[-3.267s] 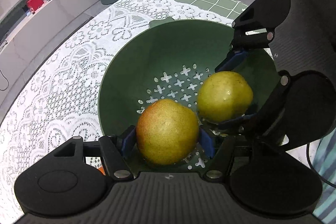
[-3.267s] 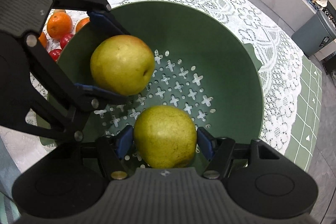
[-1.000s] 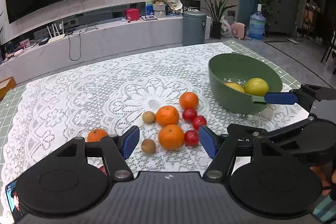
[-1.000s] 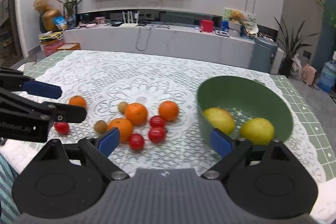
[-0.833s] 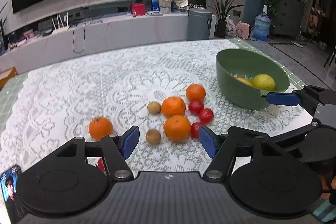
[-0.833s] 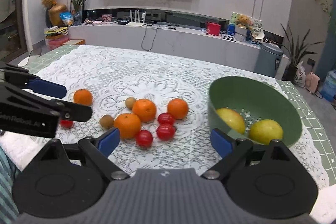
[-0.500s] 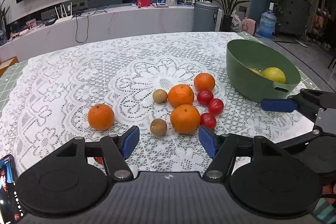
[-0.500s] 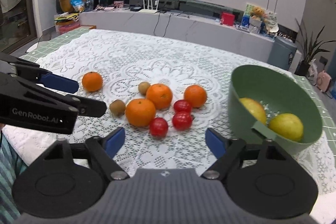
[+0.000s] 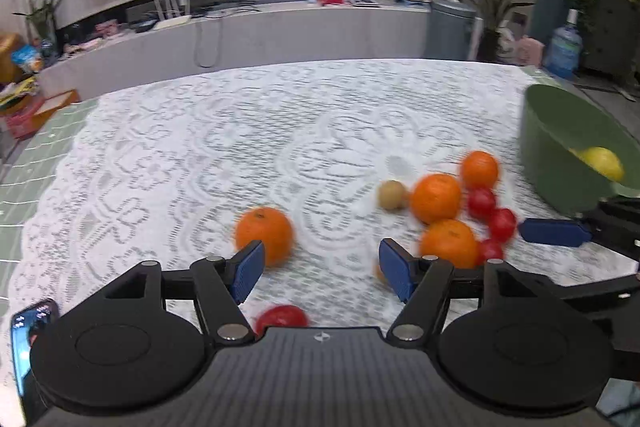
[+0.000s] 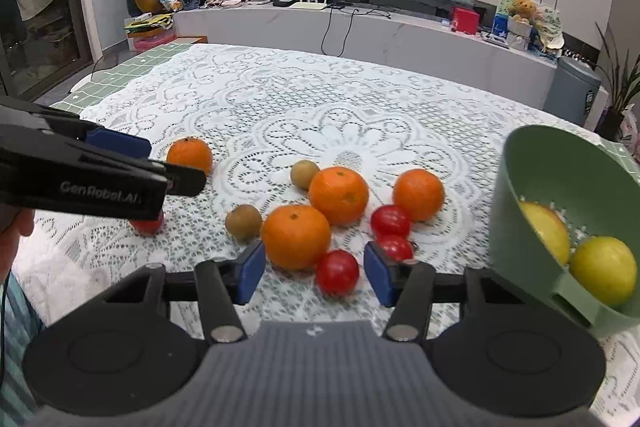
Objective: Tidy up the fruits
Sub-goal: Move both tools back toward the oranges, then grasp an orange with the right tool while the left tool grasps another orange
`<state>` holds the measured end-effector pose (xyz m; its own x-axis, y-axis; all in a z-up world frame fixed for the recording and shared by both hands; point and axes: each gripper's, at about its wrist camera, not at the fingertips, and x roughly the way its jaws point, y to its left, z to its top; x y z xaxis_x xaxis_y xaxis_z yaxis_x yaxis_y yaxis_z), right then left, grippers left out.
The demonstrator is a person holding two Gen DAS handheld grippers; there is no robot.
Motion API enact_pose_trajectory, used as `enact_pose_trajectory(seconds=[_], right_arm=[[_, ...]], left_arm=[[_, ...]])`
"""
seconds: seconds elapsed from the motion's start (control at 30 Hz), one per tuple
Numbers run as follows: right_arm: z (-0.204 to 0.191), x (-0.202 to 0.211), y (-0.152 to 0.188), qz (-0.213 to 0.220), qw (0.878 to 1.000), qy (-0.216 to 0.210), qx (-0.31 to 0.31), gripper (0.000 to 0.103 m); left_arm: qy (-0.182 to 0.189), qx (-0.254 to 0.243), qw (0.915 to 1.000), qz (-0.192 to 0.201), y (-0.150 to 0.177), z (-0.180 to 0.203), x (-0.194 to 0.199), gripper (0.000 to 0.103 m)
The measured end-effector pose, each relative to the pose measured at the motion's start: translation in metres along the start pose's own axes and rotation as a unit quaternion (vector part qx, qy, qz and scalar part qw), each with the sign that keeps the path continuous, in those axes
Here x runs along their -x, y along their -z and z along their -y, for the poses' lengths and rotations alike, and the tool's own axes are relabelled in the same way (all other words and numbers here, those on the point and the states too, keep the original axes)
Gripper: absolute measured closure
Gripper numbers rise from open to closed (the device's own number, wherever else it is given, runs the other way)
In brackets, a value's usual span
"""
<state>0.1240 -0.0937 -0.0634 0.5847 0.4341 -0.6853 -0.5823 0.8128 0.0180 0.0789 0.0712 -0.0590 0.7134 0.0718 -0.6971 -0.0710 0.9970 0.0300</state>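
Lace tablecloth [image 10: 280, 99], oranges [image 10: 296, 237] beyond open right tongs [image 10: 314, 269]

Even indoor light; left view motion-blurred; fisheye-warped edges.

- On the tablecloth [image 10: 280, 99] before you, a cluster of three oranges [image 10: 338, 195] lies at the middle, with tomatoes [image 10: 390, 221] among them on the right and near side.
- Two kiwis [image 10: 243, 223] sit on the cluster's left edge.
- A lone orange [image 10: 190, 155] lies apart, further left; in your left wrist view it sits just beyond the left finger.
- A lone tomato [image 10: 148, 225] lies nearer you than that orange.
- The bowl [image 10: 520, 211] stands right of the cluster, with two pears [image 10: 604, 269] in it.
- A phone [image 9: 30, 339] lies at your far left.
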Motion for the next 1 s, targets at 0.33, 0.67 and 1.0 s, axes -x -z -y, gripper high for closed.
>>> enact_pose_trajectory(seconds=[0.33, 0.67, 1.0], right_arm=[[-0.001, -0.022, -0.009, -0.01, 1.0, -0.013, 0.0, 0.052], [-0.003, -0.033, -0.012, -0.02, 1.0, -0.019, 0.006, 0.053], [-0.005, -0.036, -0.011, -0.023, 0.999, -0.021, 0.015, 0.057]], left_arm=[[-0.02, 0.025, 0.9994, -0.013, -0.005, -0.026, -0.026, 0.023], [-0.013, 0.033, 0.9992, -0.021, -0.009, -0.031, -0.043, 0.025], [-0.015, 0.036, 0.9988, -0.03, -0.006, -0.033, -0.049, 0.038]])
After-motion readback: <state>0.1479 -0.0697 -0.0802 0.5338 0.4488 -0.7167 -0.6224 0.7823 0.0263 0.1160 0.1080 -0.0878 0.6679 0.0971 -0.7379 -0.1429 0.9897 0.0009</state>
